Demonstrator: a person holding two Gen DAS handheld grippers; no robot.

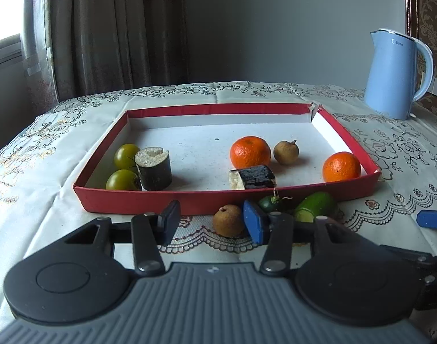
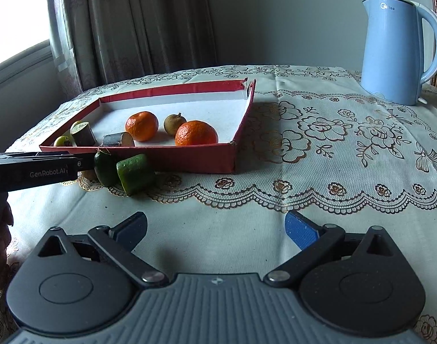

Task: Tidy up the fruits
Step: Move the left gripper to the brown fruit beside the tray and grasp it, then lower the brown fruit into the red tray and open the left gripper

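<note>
Left wrist view: the left claw [image 1: 211, 223] stood partly open in front of a shallow red cardboard tray with a white floor [image 1: 132, 200]. A small brown round longan [image 1: 228, 220] sat on the lace-patterned cloth of the worktop [image 1: 46, 200] between the pads, touching the blue pad [image 1: 254, 223] on its right side, while a gap showed toward the dark pad [image 1: 169, 225], so the fruit was not clamped. Just beyond lay two green cucumber pieces [image 1: 313, 205] against the tray's near wall. Inside the tray were two yellow-green tomatoes [image 1: 127, 154], two dark-skinned sugarcane chunks [image 1: 154, 169], two orange mandarins [image 1: 250, 152] and a second brown longan [image 1: 285, 152]. A pale blue electric kettle [image 1: 390, 74] stood at the far right.

Right wrist view: the right claw [image 2: 215, 232] hung wide open over bare cloth, holding nothing, well apart from the fruit. The left gripper's black body [image 2: 32, 172] reached in from the left beside the cucumber pieces [image 2: 135, 173], hiding the longan it straddled. The tray [image 2: 190, 157] lay beyond them, the kettle [image 2: 396, 51] far right.
</note>
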